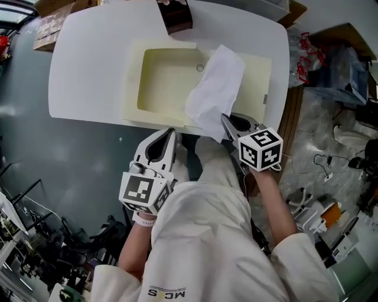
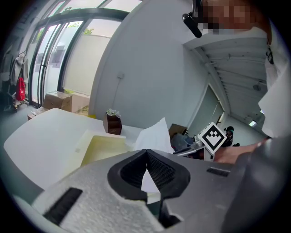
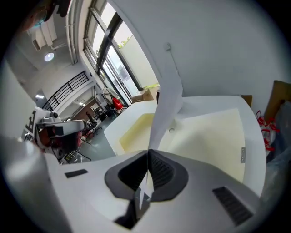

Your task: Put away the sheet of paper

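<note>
A white sheet of paper stands up over the right half of a cream-yellow tray on the white table. My right gripper is shut on the sheet's lower edge at the tray's front rim. In the right gripper view the paper rises from the closed jaws of the right gripper above the tray. My left gripper is shut and holds nothing, just off the table's front edge left of the sheet. The left gripper view shows the left gripper closed, with the paper beyond it.
A small dark brown box with a plant stands at the table's far edge behind the tray. Cardboard boxes lie on the floor at far left. Cables, bags and loose gear crowd the floor to the right.
</note>
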Motion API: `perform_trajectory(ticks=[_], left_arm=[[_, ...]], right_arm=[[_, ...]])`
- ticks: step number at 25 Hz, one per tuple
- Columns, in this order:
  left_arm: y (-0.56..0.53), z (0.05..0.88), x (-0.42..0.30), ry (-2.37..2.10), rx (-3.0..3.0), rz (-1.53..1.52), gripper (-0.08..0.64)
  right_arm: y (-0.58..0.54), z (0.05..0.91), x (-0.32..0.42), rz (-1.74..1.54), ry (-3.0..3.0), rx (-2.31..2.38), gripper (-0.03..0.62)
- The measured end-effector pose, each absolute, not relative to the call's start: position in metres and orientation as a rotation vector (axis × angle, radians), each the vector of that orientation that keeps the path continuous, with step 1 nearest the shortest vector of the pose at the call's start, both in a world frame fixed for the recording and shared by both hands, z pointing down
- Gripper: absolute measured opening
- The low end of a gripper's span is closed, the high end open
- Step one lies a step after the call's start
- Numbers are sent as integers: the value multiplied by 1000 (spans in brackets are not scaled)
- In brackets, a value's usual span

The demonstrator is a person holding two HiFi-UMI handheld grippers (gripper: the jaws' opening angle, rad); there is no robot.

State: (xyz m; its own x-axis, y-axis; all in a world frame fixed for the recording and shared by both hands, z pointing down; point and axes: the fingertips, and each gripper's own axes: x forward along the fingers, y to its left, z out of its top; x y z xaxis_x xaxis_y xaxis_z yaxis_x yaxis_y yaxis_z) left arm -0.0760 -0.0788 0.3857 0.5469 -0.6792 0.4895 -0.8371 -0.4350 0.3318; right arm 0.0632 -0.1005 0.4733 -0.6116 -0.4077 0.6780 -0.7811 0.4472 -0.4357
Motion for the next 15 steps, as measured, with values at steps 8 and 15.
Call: perform_trajectory(ticks=[8,15], left_arm=[[-93,423,-72,-1200,2191,397,26],[-111,439,-72,-1193,2188,416,26]], right_arm=[[-116,522,72,1069,-2098,901,14],[-125,541,72,1057,-2022,880,14]])
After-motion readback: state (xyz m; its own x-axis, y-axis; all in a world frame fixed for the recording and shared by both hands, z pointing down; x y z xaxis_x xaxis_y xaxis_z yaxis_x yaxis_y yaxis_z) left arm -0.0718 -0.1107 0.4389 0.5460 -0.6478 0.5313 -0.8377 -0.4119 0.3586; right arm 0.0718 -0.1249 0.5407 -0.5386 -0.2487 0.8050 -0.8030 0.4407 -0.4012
